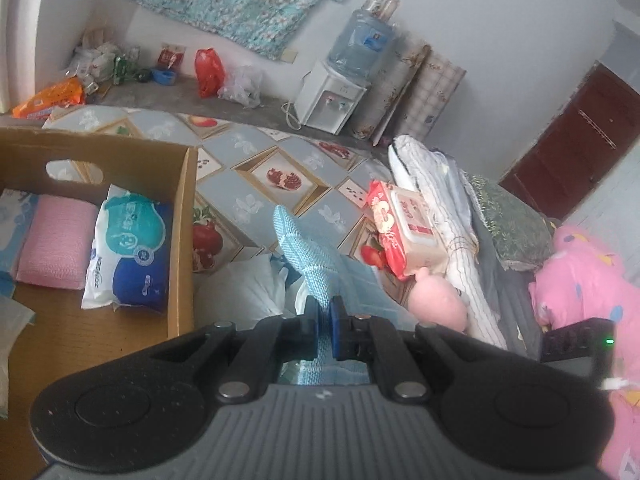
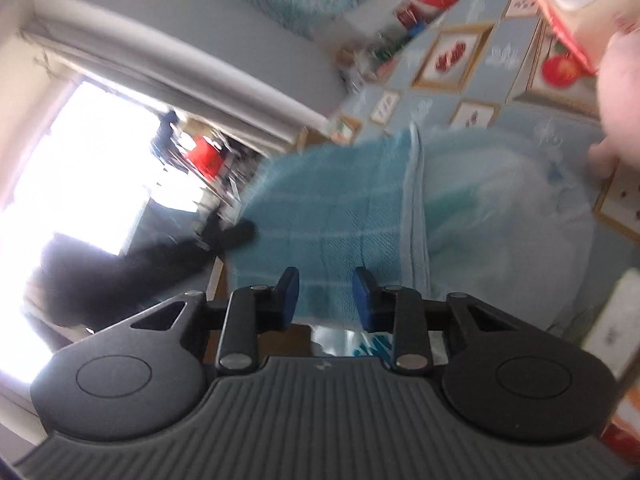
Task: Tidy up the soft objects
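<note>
My left gripper [image 1: 325,316] is shut on a light blue knitted cloth [image 1: 306,254], which sticks up above the patterned table [image 1: 256,160], just right of a cardboard box [image 1: 182,240]. The box holds a pink folded towel [image 1: 56,242] and a blue-and-teal tissue pack [image 1: 130,254]. My right gripper [image 2: 326,294] is open, its blue pads either side of the same blue cloth [image 2: 320,208], not closed on it. The right wrist view is blurred. A red-and-white wipes pack [image 1: 404,232] and a pink plush toy [image 1: 438,300] lie to the right.
White and striped fabrics [image 1: 436,200], a green cushion [image 1: 516,224] and a pink patterned quilt [image 1: 580,280] are piled at the right. A white plastic bag [image 1: 244,292] lies under the cloth. A water dispenser [image 1: 340,88] and bags stand at the back wall.
</note>
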The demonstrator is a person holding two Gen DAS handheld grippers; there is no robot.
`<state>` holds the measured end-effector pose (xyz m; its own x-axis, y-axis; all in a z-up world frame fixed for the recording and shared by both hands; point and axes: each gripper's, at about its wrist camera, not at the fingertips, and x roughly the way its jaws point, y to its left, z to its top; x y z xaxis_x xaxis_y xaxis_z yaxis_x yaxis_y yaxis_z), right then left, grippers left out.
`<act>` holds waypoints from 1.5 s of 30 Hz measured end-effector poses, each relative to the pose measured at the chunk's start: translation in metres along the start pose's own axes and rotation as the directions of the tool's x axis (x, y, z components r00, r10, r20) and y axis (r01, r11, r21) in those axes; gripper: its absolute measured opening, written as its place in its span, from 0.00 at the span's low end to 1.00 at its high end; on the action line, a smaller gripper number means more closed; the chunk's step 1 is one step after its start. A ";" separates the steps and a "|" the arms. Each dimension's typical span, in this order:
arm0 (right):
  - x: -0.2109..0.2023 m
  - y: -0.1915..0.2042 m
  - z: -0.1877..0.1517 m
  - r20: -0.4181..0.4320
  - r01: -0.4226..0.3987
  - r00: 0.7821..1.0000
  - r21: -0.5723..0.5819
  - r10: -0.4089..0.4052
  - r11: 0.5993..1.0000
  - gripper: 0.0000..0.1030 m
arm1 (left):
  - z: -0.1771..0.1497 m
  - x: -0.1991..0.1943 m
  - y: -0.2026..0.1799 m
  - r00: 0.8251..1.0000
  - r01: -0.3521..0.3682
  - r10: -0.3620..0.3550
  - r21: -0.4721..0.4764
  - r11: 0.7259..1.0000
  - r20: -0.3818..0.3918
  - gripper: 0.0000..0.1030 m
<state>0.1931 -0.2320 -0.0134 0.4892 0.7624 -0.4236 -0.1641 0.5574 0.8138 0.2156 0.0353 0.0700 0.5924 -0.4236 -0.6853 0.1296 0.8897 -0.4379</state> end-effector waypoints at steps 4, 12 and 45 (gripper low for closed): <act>0.016 -0.001 -0.004 -0.031 0.037 0.999 0.018 -0.036 0.999 0.26 | -0.002 0.005 -0.012 1.000 0.025 -0.025 0.050 0.998 -0.016 0.06; 0.000 -0.005 -0.015 -0.028 0.057 0.998 0.011 -0.056 0.998 0.28 | 0.003 0.049 -0.038 0.994 0.059 -0.050 0.089 0.994 -0.101 0.07; -0.044 0.001 0.018 0.186 0.097 0.977 0.027 -0.100 0.995 0.44 | -0.008 0.065 -0.016 0.978 0.113 -0.116 -0.030 0.993 -0.172 0.46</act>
<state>0.1873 -0.2707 0.0132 0.6537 0.6282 -0.4219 -0.0926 0.6198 0.7793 0.2458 -0.0082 0.0279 0.4279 -0.5472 -0.7193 0.1715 0.8306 -0.5299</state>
